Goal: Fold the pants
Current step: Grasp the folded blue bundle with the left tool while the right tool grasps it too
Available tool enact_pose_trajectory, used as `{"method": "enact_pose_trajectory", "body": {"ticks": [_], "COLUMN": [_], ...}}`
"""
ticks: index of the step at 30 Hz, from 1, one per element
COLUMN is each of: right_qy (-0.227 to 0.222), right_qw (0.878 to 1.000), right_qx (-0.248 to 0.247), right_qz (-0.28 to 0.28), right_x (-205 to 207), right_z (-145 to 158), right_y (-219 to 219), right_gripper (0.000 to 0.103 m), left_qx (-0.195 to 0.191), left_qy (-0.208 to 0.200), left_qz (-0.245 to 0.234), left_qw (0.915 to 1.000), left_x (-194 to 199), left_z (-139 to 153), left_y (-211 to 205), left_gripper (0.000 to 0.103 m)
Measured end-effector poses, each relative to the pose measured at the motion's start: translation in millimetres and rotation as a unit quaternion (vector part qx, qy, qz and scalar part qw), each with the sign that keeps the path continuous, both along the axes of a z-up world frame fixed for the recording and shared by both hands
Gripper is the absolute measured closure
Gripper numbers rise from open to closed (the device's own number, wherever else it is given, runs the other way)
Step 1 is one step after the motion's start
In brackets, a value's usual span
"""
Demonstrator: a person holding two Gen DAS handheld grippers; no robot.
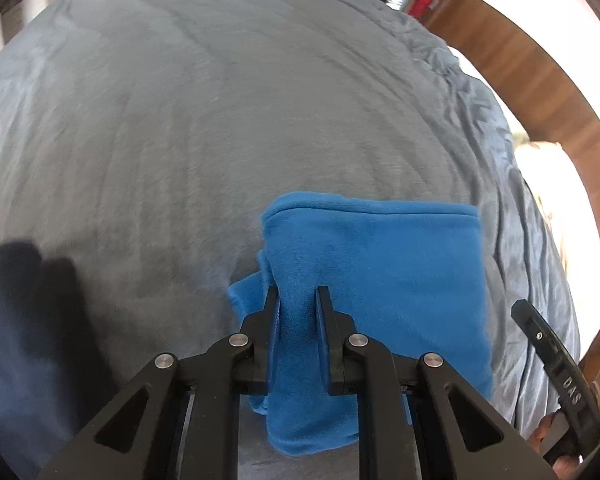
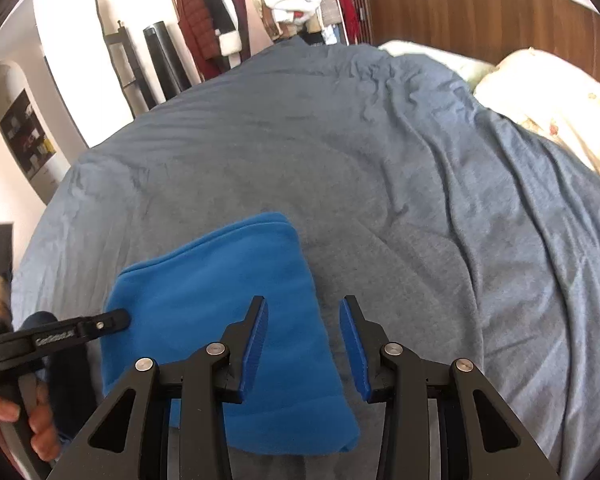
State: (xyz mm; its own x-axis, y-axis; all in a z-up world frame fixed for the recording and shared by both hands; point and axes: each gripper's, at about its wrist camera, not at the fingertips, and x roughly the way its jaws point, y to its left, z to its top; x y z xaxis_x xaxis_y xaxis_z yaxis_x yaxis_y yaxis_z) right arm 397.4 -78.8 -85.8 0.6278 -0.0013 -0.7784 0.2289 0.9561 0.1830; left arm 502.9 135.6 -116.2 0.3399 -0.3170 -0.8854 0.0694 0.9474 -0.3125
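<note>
Left claw (image 1: 298, 300) pinches folded blue pants (image 1: 380, 264); right claw (image 2: 303, 320) open above.

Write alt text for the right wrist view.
The open right gripper hovers over the right edge of folded blue pants lying on a grey-blue bedspread. At the left, a hand holds the left gripper at the pants' edge.

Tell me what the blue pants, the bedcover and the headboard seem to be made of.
Blue pants: likely fleece; matte, fuzzy nap, thick soft folds. The left gripper is pinching a bunched edge.
Bedcover: soft grey-blue woven or brushed cloth, matte, finely wrinkled; exact fibre unclear.
Headboard: wood or wood-look veneer, brown with grain streaks and a slight sheen.
</note>
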Motion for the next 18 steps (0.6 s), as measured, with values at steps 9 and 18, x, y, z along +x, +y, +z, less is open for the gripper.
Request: {"method": "enact_pose_trajectory", "body": {"ticks": [9,18], "right_qy": [0.005,0.031], "right_qw": [0.998,0.993], "right_qx": [0.024,0.09], "right_qz": [0.057,0.077], "right_x": [17.9,32.3], "right_z": [-11.8,-38.3], "right_y": [-5.7,-14.9], "right_gripper": [0.035,0.035], "left_qx": [0.026,0.033], "left_qy": [-0.007,-0.057], "left_qz": [0.018,0.022], "left_qw": [0.9995,0.9976], "left_x": [-8.4,-14.4], "left_z": [-9.1,16.0], "left_y": [3.2,-10.0], "left_gripper": [0.067,0.036]}}
